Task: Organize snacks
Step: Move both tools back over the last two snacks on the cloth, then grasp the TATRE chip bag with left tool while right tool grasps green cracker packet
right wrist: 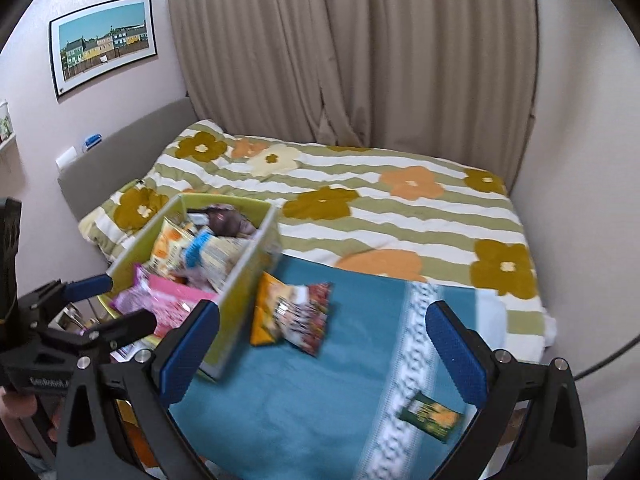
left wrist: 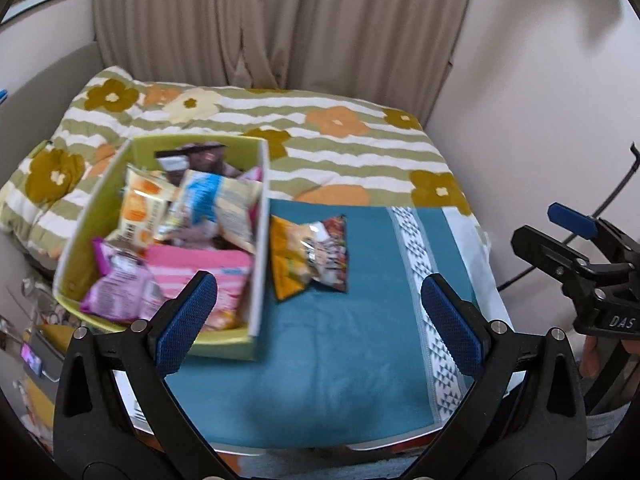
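A green box [left wrist: 258,240] [right wrist: 240,276] full of several snack packets sits on the left of a teal cloth [left wrist: 320,360] [right wrist: 300,400]. Just right of it lie an orange packet [left wrist: 286,256] [right wrist: 266,308] and a multicoloured packet [left wrist: 330,254] [right wrist: 306,318], overlapping. A small dark green and orange packet [right wrist: 434,420] lies near the cloth's front right. My left gripper [left wrist: 318,320] is open and empty, above the cloth's front. My right gripper [right wrist: 322,348] is open and empty, above the cloth; it also shows in the left wrist view [left wrist: 576,240].
The cloth lies on a bed with a striped flowered quilt [left wrist: 340,140] [right wrist: 380,208]. Beige curtains hang behind, walls close on the right. Clutter [left wrist: 36,344] lies on the floor at the left. A cable [left wrist: 616,192] hangs at the right.
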`<state>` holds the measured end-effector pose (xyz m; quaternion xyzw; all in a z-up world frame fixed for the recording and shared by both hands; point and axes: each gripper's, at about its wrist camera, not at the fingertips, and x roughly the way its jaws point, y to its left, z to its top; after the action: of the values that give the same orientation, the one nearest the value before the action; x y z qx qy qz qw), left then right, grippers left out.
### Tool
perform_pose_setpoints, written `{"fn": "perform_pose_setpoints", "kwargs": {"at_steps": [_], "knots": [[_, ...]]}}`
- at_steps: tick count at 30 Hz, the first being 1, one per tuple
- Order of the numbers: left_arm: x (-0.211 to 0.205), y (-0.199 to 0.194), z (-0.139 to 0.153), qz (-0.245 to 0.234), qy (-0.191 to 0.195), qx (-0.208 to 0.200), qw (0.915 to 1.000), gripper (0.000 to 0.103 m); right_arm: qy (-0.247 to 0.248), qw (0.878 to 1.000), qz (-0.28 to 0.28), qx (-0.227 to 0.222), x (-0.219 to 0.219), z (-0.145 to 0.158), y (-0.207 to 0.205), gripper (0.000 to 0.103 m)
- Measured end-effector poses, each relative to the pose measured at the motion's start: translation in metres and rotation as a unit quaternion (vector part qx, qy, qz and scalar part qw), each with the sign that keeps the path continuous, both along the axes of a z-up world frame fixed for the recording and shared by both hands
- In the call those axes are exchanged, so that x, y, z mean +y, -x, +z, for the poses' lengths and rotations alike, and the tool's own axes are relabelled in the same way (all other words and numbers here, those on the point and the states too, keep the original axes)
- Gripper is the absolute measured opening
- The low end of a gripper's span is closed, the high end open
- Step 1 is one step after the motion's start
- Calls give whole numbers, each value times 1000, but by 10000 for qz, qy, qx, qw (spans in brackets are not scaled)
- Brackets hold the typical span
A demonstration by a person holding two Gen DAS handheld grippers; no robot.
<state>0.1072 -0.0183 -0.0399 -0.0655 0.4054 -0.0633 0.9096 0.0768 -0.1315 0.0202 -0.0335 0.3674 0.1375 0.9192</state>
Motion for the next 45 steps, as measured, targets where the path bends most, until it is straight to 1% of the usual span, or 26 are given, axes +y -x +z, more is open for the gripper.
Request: {"fn": "perform_pose_setpoints", "kwargs": {"at_steps": [4,6,8,10,13,15,16,17,18,20,22,23,24,27,28,31,36,38,42,43,45], "knots": [[-29,-2,-12,-170,-219,131,9995,101,67,9999,-131,49,-36,-9,11,102],[-41,-5,-18,-293,-391,218,9986,101,88,9997,-194,82,-52,-13,15,102],[-53,-10,-24,-442,-662,300,9964,101,113,9995,-261,123,-65,-18,16,102],[-63,-20,-30,-652,-978,379,9923,101,148,9993,-296,187,-79,-23,15,102],[-76,-39,-42,-1084,-1499,548,9812,101,302,9987,-313,267,-93,-34,11,102],[-86,-56,-53,-1454,-1948,730,9672,101,330,9982,-285,400,-100,-45,4,102],[-91,-66,-60,-1705,-2197,846,9568,101,276,9981,-258,486,-105,-51,-1,102],[-95,-73,-65,-1888,-2361,925,9487,101,272,9979,-235,539,-109,-56,-5,102],[-100,-82,-72,-2119,-2615,1010,9362,101,316,9976,-214,577,-112,-61,-8,102],[-109,-98,-89,-2471,-3191,1118,9081,101,491,9965,-168,660,-116,-70,-16,102],[-113,-112,-102,-2736,-3501,1264,8869,101,616,9951,-96,763,-117,-78,-22,102],[-115,-120,-111,-2885,-3640,1371,8749,101,667,9943,-41,833,-118,-83,-25,102],[-116,-125,-117,-2985,-3736,1441,8664,101,712,9932,31,918,-119,-88,-29,102],[-122,-145,-140,-3283,-4105,1635,8349,101,836,9885,250,1237,-121,-109,-40,102],[-123,-150,-146,-3355,-4170,1700,8274,101,909,9865,304,1331,-120,-117,-43,102],[-124,-165,-165,-3553,-4270,1979,8076,101,1184,9779,571,1626,-113,-142,-47,102],[-119,-183,-192,-3754,-4377,2352,7824,101,1501,9619,924,2091,-108,-181,-53,102],[-118,-190,-201,-3850,-4364,2495,7740,101,1568,9562,1008,2259,-109,-194,-57,102],[-119,-197,-215,-4006,-4316,2732,7607,101,1818,9444,1219,2454,-108,-212,-60,102],[-120,-197,-219,-4061,-4309,2787,7561,101,1865,9416,1280,2495,-108,-215,-61,102],[-120,-196,-227,-4165,-4398,2852,7428,101,1931,9359,1440,2569,-107,-222,-61,102]]}}
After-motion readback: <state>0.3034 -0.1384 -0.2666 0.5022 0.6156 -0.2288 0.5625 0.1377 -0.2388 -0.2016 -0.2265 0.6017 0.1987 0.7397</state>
